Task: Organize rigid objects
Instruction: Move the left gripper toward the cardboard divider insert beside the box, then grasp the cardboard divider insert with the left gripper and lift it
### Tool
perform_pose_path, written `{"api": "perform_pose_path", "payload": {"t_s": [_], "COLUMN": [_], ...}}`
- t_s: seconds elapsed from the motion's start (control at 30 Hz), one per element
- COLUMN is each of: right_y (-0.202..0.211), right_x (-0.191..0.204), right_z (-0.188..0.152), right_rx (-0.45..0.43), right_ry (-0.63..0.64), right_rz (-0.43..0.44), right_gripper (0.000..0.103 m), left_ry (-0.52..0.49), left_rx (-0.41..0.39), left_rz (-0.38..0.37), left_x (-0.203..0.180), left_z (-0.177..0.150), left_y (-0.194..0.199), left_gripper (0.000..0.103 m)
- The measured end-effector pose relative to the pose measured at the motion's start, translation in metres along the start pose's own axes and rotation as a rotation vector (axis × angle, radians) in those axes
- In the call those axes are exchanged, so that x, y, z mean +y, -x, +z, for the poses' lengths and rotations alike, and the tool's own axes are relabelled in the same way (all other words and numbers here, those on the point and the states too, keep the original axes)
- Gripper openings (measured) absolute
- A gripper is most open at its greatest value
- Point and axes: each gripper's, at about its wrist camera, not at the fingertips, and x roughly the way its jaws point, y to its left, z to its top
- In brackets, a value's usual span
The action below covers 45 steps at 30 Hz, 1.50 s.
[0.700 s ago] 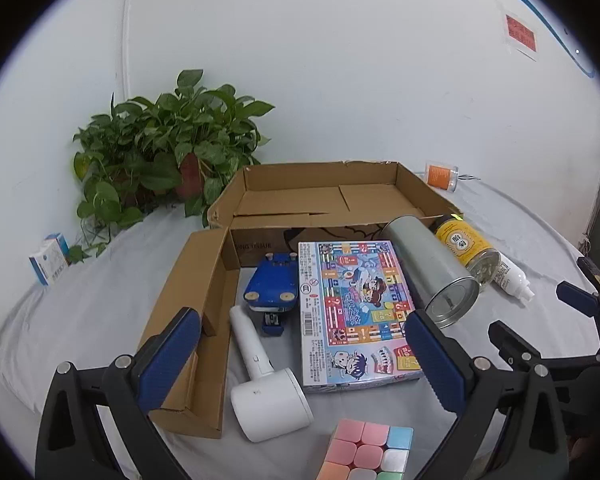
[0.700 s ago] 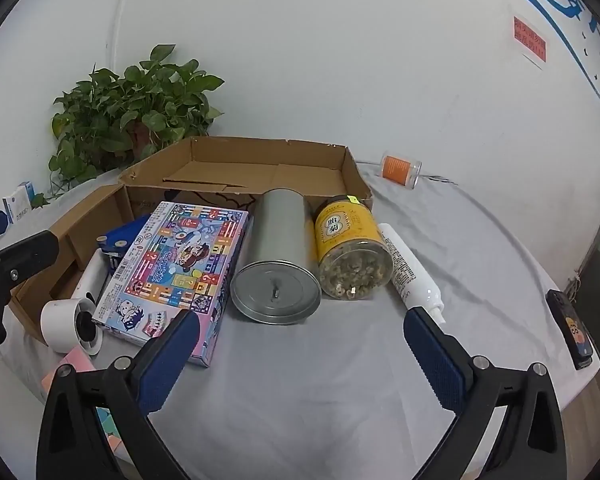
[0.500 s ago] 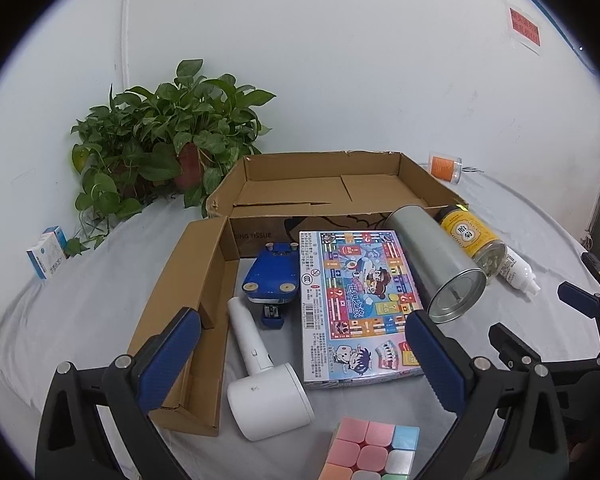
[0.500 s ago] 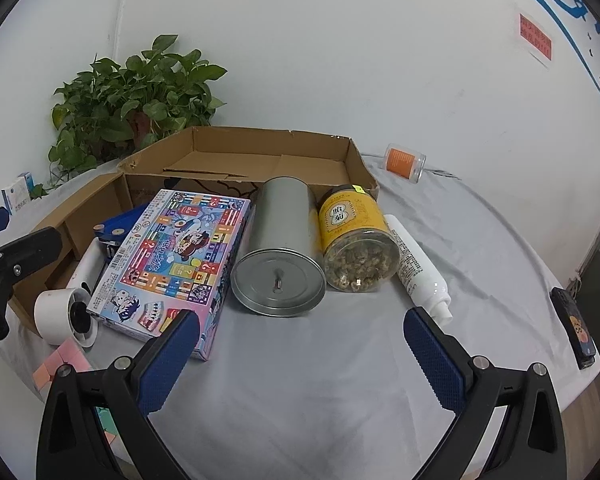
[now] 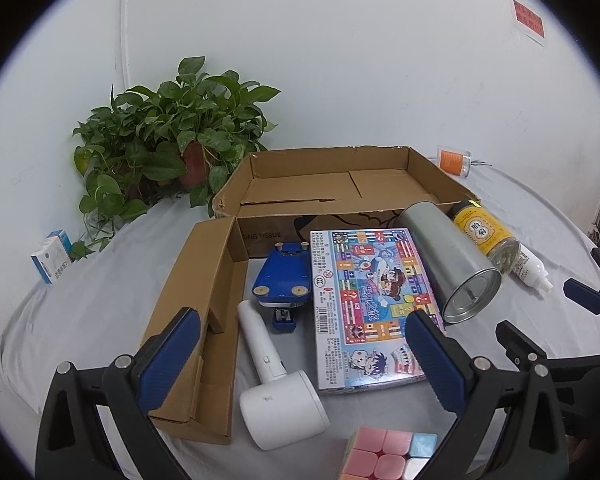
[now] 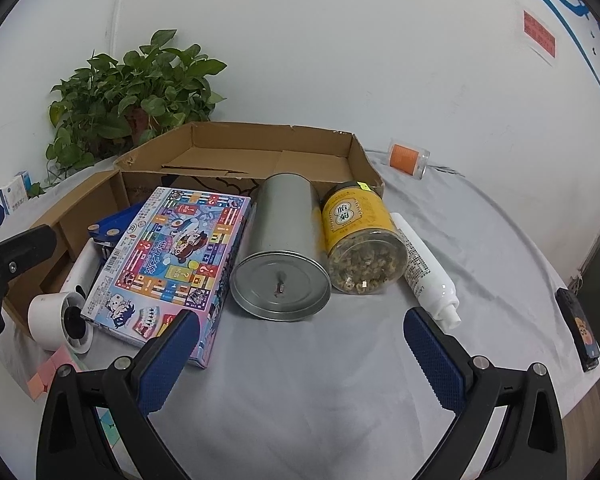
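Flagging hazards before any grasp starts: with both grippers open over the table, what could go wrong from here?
1. The metal tin, yellow jar and white bottle lie on their sides, side by side; nudging one could roll the others.
2. The tin and jar look wide for the open right gripper, so a grip may slip.
3. The game box sits against the tin; lifting it with the left gripper could disturb the tin.
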Motion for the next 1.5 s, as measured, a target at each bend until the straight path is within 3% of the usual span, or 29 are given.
{"api": "perform_pose_path", "payload": {"t_s": [0.2, 0.3, 0.4, 0.53, 0.6, 0.67, 0.7, 0.83, 0.9, 0.97, 1.0, 1.07, 1.1, 1.17, 1.23, 1.37, 1.43, 1.5], "right_y": [0.002, 0.007, 0.014, 0.02, 0.021, 0.023, 0.024, 0.026, 0.027, 0.027, 0.027, 0.028, 0.025, 0.02, 0.016, 0.006, 0.003, 0.003], "right_x": [0.009, 0.016, 0.025, 0.047, 0.059, 0.071, 0.076, 0.103, 0.122, 0.137, 0.141, 0.138, 0.135, 0.121, 0.11, 0.08, 0.07, 0.066], "right_z": [0.007, 0.01, 0.013, 0.017, 0.019, 0.022, 0.024, 0.037, 0.041, 0.045, 0.046, 0.047, 0.046, 0.044, 0.038, 0.028, 0.026, 0.024], "right_rx": [-0.021, -0.039, -0.053, -0.058, -0.046, -0.034, -0.025, 0.029, 0.036, 0.043, 0.043, 0.037, 0.034, 0.039, 0.056, 0.08, 0.092, 0.093], "right_ry": [0.005, 0.001, -0.016, 0.004, 0.017, 0.025, 0.025, 0.017, 0.038, 0.054, 0.058, 0.045, 0.037, 0.015, -0.016, -0.074, -0.098, -0.092], "right_rz": [0.033, 0.101, 0.22, 0.343, 0.394, 0.451, 0.483, 0.636, 0.666, 0.669, 0.663, 0.63, 0.607, 0.553, 0.512, 0.453, 0.449, 0.464], "right_gripper": [0.103, 0.103, 0.103, 0.103, 0.102, 0.101, 0.101, 0.101, 0.1, 0.1, 0.1, 0.1, 0.1, 0.1, 0.1, 0.1, 0.101, 0.101], "left_ry": [-0.023, -0.042, -0.082, -0.127, -0.139, -0.105, -0.089, 0.022, 0.079, 0.119, 0.115, 0.066, 0.034, -0.022, -0.08, -0.196, -0.252, -0.224], "left_rx": [-0.007, -0.011, -0.003, 0.079, 0.123, 0.121, 0.131, 0.177, 0.209, 0.18, 0.16, 0.121, 0.1, 0.074, 0.099, 0.205, 0.193, 0.198], "left_rz": [0.037, 0.081, 0.18, 0.232, 0.209, 0.178, 0.187, 0.161, 0.129, 0.054, 0.036, 0.017, 0.013, -0.008, -0.05, 0.015, 0.096, 0.091], "left_x": [0.017, 0.034, 0.051, 0.069, 0.074, 0.081, 0.087, 0.125, 0.145, 0.153, 0.15, 0.138, 0.128, 0.108, 0.09, 0.065, 0.06, 0.07], "left_z": [0.006, 0.005, -0.001, -0.016, -0.022, -0.023, -0.022, -0.026, -0.03, -0.031, -0.029, -0.024, -0.023, -0.021, -0.022, -0.034, -0.037, -0.034], "left_y": [0.001, 0.002, -0.002, -0.021, -0.028, -0.026, -0.027, -0.027, -0.025, -0.013, -0.007, 0.002, 0.005, 0.005, -0.004, -0.038, -0.039, -0.035], "left_gripper": [0.102, 0.102, 0.098, 0.058, 0.048, 0.023, 0.021, 0.021, 0.021, 0.026, 0.032, 0.081, 0.086, 0.086, 0.085, 0.055, 0.044, 0.041]}}
